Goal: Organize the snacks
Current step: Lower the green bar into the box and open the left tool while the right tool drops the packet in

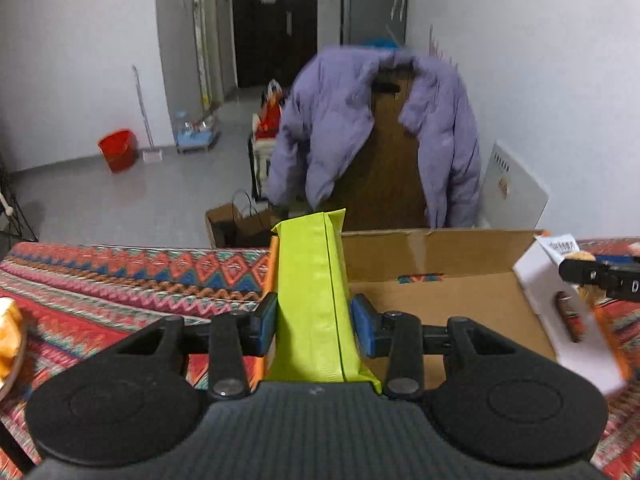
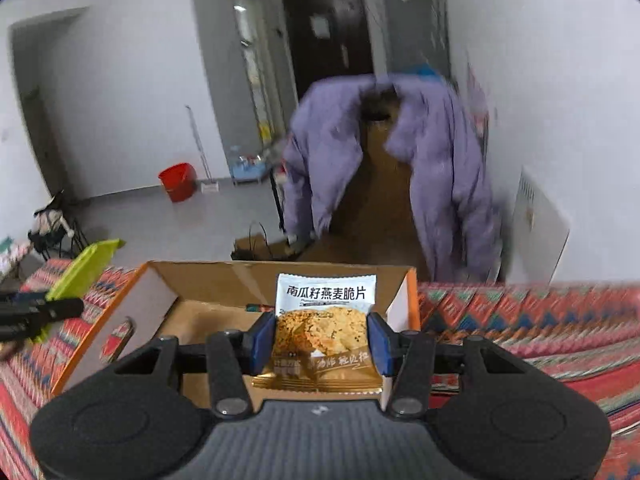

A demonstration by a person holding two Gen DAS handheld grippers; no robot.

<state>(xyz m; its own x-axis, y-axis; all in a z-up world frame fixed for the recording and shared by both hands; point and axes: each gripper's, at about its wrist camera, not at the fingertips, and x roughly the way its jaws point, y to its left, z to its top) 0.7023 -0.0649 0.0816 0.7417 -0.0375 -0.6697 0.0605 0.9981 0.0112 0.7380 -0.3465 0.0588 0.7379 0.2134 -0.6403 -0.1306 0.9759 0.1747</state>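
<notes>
Snacks are in transit: 2 packets ride toward the open brown cardboard box (image 2: 224, 280) on the red zigzag-patterned tablecloth (image 1: 120, 280). On the left, the left gripper (image 1: 314, 322) pinches a long lime-green foil packet (image 1: 314, 280) at the box's left edge. To the right, the right gripper (image 2: 320, 340) clamps a white-and-gold biscuit packet (image 2: 326, 320) above the box's near side. I judge the step as carrying to the box; next, each packet needs lowering inside, then release. The biscuit packet reads "南瓜籽燕麦脆片"; the green packet shows no legible writing.
</notes>
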